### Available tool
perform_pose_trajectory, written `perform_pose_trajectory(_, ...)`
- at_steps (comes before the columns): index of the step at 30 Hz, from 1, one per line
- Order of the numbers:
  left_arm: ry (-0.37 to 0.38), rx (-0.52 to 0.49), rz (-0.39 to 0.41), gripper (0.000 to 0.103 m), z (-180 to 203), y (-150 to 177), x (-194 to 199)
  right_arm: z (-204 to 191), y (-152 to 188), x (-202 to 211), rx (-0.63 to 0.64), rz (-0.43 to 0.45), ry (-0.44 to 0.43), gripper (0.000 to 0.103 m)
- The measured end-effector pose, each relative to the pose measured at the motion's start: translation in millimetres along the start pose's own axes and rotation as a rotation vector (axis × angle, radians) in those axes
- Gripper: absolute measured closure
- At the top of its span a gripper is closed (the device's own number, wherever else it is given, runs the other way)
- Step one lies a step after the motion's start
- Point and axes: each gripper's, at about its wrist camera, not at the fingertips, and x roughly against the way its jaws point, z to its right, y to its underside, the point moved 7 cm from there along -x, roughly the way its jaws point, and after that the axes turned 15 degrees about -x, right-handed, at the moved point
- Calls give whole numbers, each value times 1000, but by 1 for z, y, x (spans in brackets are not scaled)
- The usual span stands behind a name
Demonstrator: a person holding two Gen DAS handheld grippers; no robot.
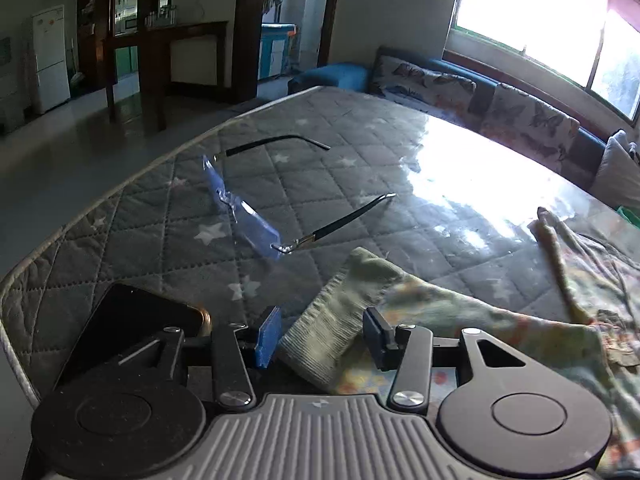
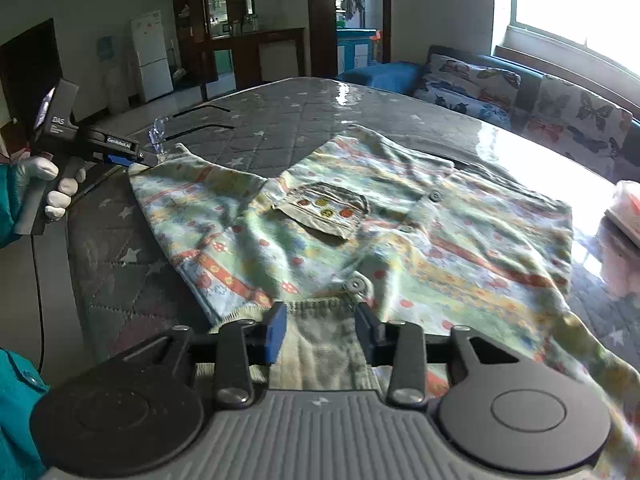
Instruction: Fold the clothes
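Right wrist view: patterned shirt [image 2: 360, 232] lies spread on bench [image 2: 280, 120], sleeve running left. Left gripper [image 2: 132, 158] at cuff [image 1: 332, 320], right gripper [image 2: 320, 332] at hem; both fingers parted, straddling fabric, no pinch.

Strong daylight is let in by a wide window [image 1: 540, 12] and glare is thrown across the quilted table cover [image 1: 320, 152]. A butterfly-patterned sofa [image 2: 520, 96] is set beneath it. A white fridge [image 2: 151, 56] and dark shelving [image 1: 132, 12] are seen beyond.

A home: sofa [image 2: 520, 96], fridge [image 2: 152, 56], wooden cabinet [image 2: 224, 12].
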Motion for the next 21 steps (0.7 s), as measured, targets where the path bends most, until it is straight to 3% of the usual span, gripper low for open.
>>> perform_pose_trajectory(1,-4,-13,2,56,0,-1,-2,2,1,2,-5,0,7,58)
perform_pose_trajectory(3,-20,-45,6,87,1,-3,-5,8,4,5,-23,0,22,55)
perform_pose_trajectory(6,-31,-64,4,93,2,-7,-10,17,8,7,-50,-2,44,55)
perform_pose_trajectory(10,-103,-104,-7,93,4,-9,-11,27,16,9,-85,-5,66,54)
perform_pose_trajectory(14,-110,-81,-14,91,5,-12,-13,37,24,14,-116,-6,75,54)
perform_pose_trajectory(19,-89,-49,-10,80,4,-10,-1,52,24,30,-160,34,91,53)
perform_pose_trajectory(21,-77,-49,1,65,7,-10,7,62,26,33,-207,39,100,53)
